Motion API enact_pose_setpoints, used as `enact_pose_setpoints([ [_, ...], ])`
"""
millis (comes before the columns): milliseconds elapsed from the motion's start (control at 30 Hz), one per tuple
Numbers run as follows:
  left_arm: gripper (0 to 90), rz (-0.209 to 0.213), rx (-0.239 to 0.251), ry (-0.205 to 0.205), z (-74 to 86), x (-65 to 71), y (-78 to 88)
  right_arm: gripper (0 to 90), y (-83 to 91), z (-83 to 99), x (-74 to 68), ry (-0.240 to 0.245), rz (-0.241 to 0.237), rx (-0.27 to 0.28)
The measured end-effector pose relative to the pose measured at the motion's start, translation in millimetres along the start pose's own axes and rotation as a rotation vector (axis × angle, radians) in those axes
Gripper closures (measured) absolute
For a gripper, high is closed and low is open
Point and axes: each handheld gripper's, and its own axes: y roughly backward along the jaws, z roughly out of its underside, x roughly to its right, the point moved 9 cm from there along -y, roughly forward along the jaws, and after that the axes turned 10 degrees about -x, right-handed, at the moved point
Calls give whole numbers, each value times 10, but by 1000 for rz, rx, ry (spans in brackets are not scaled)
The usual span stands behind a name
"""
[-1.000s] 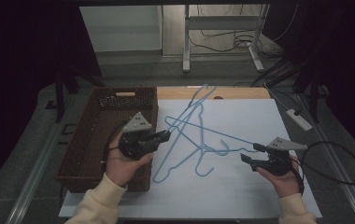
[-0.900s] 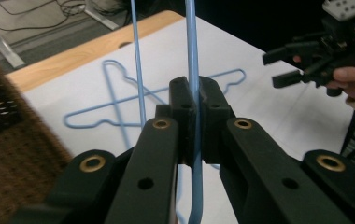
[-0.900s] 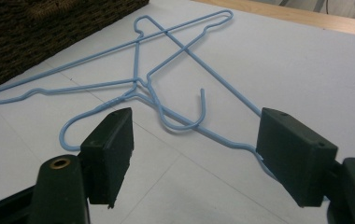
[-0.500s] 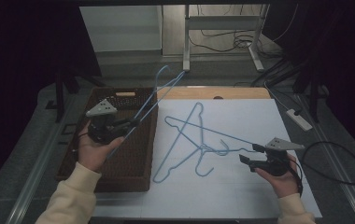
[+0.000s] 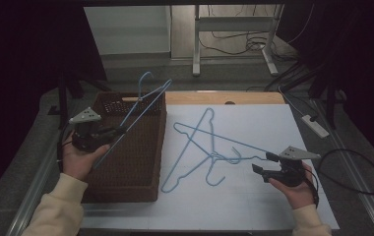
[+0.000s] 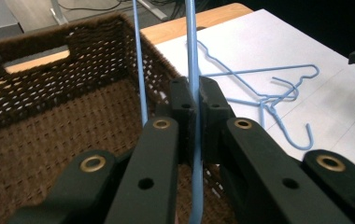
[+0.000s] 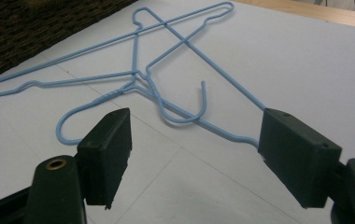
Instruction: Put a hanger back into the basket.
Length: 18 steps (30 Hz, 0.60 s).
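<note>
My left gripper [image 5: 114, 131] [image 6: 194, 95] is shut on a blue wire hanger [image 5: 143, 107] [image 6: 192, 42] and holds it tilted over the brown woven basket [image 5: 126, 189] [image 6: 35, 42]. The wire runs between the pressed jaws, and the hook points up and away. Two more blue hangers [image 5: 208, 147] [image 7: 166, 60] lie crossed on the white table sheet [image 5: 254, 206], right of the basket. My right gripper [image 5: 263, 163] [image 7: 196, 126] hovers open just above the sheet, at the near right end of those hangers, with nothing between its fingers.
The basket stands at the table's left side and looks empty inside. A bare wooden strip [image 5: 224, 97] runs along the far edge. A white power strip [image 5: 315, 125] and cables lie off the right side. A metal stand [image 5: 197, 39] rises behind the table.
My left hand has carried the hanger leftward from above the white sheet to over the basket. The right hand and the two lying hangers have not moved.
</note>
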Motion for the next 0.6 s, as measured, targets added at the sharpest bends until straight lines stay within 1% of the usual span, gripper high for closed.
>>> enact_pose_setpoints([
  [67,867,-3,0,3,18,-24,13,265,0,2,-8,2,-3,0],
  [133,867,-10,-2,11,73,-88,46,264,-9,9,-18,8,-2,-5],
  [167,867,-10,-2,11,73,-88,46,264,-9,9,-18,8,-2,-5],
  [233,867,-8,-6,20,118,-139,55,264,-15,8,-23,8,-3,-5],
  [300,867,-6,-14,26,157,-176,44,263,-18,15,-24,8,-1,-9],
  [367,867,-13,-31,33,206,-228,16,264,-19,22,-26,5,-3,-10],
  [500,867,9,-19,52,254,-299,7,263,-14,27,-23,3,-2,-7],
  [567,867,19,-12,60,258,-304,25,263,-17,30,-20,2,0,-9],
  [600,867,20,-10,54,262,-304,40,263,-17,32,-19,3,2,-11],
])
